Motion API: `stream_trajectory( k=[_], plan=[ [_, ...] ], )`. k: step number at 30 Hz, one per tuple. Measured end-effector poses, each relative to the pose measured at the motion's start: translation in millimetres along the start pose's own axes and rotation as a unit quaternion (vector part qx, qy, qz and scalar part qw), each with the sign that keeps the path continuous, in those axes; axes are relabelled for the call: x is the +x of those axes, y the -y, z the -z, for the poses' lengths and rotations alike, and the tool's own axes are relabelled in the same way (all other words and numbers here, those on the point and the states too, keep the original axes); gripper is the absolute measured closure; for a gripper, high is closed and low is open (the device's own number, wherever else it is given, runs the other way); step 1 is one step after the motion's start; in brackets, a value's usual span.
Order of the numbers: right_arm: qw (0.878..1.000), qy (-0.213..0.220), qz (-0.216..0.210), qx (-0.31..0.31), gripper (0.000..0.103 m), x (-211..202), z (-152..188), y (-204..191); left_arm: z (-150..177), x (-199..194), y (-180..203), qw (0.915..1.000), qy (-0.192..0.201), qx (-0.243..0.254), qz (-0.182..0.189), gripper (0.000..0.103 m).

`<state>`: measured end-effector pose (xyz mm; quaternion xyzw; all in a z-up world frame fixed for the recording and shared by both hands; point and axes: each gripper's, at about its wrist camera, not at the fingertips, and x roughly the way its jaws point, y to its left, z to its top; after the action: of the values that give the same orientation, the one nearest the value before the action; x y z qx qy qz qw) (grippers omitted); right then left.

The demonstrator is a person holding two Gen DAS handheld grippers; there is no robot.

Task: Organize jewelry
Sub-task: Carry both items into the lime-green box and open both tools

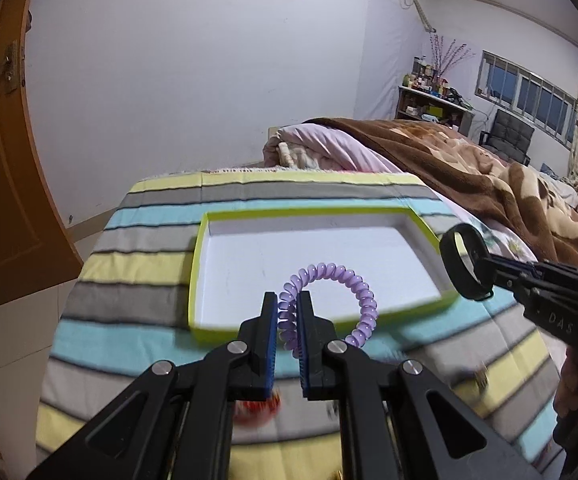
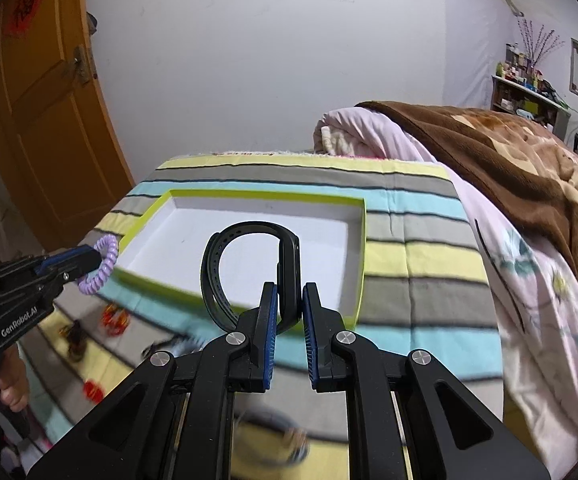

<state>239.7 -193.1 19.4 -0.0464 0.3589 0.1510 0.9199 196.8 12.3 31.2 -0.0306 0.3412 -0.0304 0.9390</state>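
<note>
Left wrist view: my left gripper (image 1: 288,312) squeezes the purple coiled plastic hair ring (image 1: 331,300), my right gripper (image 2: 289,308) the black rubber wristband (image 2: 249,276), above the white, green-rimmed cardboard tray (image 1: 373,322). Letting go early could drop them outside.

Even indoor light, strong fisheye bending, motion blur low down.

The white floor of the lime-rimmed tray (image 1: 369,216) lies bare, open from above across its whole width; only its low walls rise around it. The 2 grippers flank it: the left gripper (image 1: 288,312) over the near rim, the right gripper (image 2: 289,304) toward the right corner. A heaped brown blanket (image 1: 469,160) walls off the right side. Small red ornaments (image 2: 115,320) clutter the striped cloth (image 1: 149,268) nearer the camera.
</note>
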Motion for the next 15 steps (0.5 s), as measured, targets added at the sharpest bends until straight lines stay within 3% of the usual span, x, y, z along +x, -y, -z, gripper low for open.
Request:
stream_trajectory(
  k=[7,15],
  plan=[
    [1.0,-0.025,0.011,0.0,0.09,48,-23,11,-27,53,-12,0.9996,-0.025,-0.009,-0.009,0.093],
    [0.998,-0.06,0.028,0.009,0.09,99,-38,25,-35,103,-20,0.9978,-0.058,-0.011,-0.029,0.093]
  ],
)
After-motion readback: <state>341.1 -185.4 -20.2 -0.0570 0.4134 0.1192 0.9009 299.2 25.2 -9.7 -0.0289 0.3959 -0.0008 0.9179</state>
